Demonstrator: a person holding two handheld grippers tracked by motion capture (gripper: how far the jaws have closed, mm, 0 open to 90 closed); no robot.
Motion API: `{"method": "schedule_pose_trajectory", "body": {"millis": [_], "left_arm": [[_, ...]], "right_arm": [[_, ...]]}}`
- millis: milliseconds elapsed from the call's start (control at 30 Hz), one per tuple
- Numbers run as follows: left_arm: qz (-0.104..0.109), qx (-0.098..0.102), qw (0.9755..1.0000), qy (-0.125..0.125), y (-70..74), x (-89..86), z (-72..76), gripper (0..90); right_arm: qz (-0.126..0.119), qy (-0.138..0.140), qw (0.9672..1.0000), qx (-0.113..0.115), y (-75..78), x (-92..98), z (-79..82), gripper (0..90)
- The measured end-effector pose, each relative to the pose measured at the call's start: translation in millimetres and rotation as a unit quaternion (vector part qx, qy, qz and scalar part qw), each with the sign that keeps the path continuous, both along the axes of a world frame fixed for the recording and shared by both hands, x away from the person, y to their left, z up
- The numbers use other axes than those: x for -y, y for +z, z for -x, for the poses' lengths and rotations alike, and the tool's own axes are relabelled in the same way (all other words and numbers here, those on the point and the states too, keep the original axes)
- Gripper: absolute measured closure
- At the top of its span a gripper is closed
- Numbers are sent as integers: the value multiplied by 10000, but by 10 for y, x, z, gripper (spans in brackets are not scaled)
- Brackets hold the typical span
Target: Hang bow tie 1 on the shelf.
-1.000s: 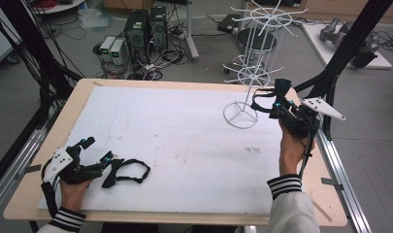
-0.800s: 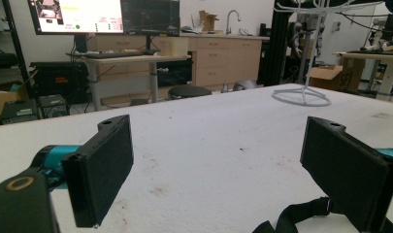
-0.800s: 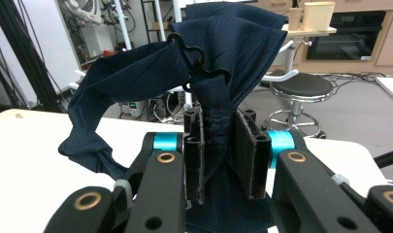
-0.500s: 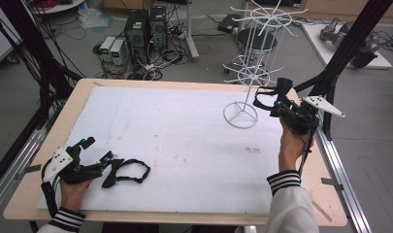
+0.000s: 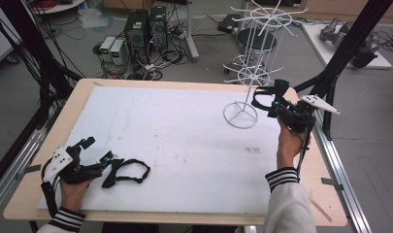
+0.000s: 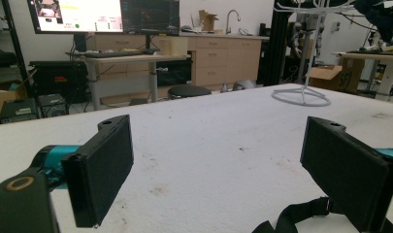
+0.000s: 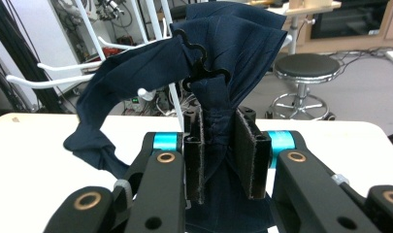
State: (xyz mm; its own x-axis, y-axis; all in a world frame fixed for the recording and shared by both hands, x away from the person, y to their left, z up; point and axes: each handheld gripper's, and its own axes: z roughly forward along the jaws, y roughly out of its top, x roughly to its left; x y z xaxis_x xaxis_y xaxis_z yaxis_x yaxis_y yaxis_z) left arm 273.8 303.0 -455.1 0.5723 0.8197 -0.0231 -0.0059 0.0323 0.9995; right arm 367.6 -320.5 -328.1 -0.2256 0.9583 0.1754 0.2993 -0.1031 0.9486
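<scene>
1. High view: the right gripper (image 5: 270, 103) is raised beside the white wire rack (image 5: 247, 73) near the table's (image 5: 184, 87) far right corner, clamped on a dark cloth item (image 5: 264, 97). The left gripper (image 5: 94, 154) rests near the near left corner, with a second black strap item (image 5: 128, 171) just beside it.
2. Left gripper view: its jaws stand wide apart with nothing pressed between them; the black strap lies at the bottom edge.
3. Right gripper view: the jaws are nearly closed, pinching the navy cloth, which drapes over a white rack arm (image 7: 48, 80).
</scene>
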Motion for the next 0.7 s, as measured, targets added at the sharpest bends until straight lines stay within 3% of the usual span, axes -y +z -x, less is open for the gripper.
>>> {"method": "schedule_pose_trajectory", "body": {"millis": [300, 700], "left_arm": [[-7, -6, 10000, -46, 0, 0, 0, 123], [2, -19, 10000, -51, 1, 0, -3, 123]], "right_arm": [[-54, 17, 9997, -235, -41, -1, -38, 755], [125, 174, 9991, -376, -72, -23, -70, 740]]}}
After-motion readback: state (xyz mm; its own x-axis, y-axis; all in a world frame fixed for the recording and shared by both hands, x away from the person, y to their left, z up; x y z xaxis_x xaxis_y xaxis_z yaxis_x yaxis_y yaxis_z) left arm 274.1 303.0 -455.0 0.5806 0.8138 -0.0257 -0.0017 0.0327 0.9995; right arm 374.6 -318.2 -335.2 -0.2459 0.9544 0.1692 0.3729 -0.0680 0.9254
